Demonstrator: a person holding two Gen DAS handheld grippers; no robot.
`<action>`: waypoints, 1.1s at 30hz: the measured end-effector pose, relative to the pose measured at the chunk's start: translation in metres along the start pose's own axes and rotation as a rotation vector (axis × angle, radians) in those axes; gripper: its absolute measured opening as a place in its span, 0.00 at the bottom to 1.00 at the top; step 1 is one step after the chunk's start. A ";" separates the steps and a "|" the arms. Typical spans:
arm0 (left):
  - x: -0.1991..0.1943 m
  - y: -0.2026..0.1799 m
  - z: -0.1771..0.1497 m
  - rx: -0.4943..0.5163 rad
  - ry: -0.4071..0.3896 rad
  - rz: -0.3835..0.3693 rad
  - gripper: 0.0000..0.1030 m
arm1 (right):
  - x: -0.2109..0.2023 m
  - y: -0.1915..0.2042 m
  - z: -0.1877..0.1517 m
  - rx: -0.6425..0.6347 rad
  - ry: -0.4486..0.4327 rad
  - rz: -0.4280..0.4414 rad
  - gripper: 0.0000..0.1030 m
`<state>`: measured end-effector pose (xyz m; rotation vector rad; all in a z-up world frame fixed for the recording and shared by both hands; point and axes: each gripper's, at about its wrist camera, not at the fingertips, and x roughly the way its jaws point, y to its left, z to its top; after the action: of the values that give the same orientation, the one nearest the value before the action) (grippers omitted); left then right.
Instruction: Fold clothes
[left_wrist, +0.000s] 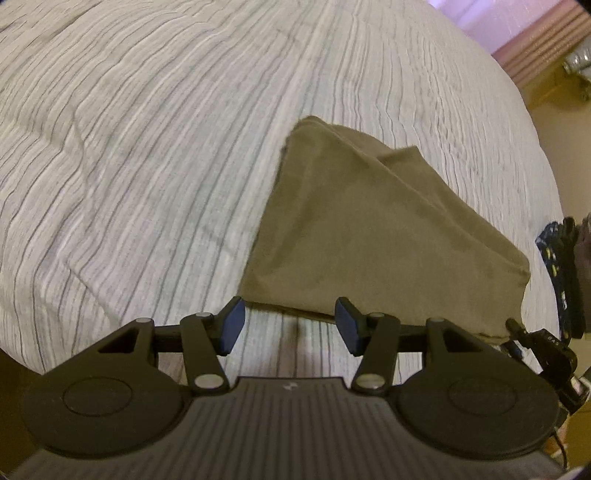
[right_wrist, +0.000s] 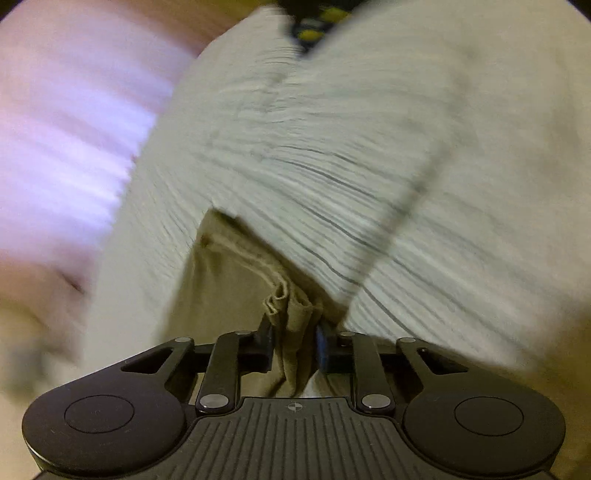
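A folded olive-brown garment (left_wrist: 369, 236) is seen lying on a bed covered by a white bedspread with thin grey stripes (left_wrist: 147, 147), towards the bed's right side in the left wrist view. The left gripper (left_wrist: 290, 325) is held wide apart with nothing between its blue pads (left_wrist: 232, 325), just short of the garment's near edge. In the blurred right wrist view, the right gripper (right_wrist: 293, 343) is closed on a bunched hem of the garment (right_wrist: 236, 280), and a dark patterned cloth (right_wrist: 314, 22) is glimpsed at the top edge.
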<state>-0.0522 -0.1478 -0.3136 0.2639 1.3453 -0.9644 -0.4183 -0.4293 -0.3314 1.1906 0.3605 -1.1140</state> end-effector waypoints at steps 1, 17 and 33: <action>-0.001 0.004 0.002 -0.008 -0.004 0.001 0.48 | -0.003 0.025 -0.003 -0.139 -0.026 -0.065 0.17; -0.014 0.069 0.016 -0.171 -0.047 -0.036 0.46 | 0.034 0.203 -0.265 -1.695 -0.105 -0.068 0.43; 0.020 0.032 0.019 -0.116 0.020 -0.323 0.46 | -0.033 0.135 -0.134 -0.798 0.036 -0.042 0.61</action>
<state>-0.0178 -0.1501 -0.3375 -0.0343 1.4839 -1.1476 -0.2795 -0.3032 -0.2850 0.4948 0.7728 -0.8499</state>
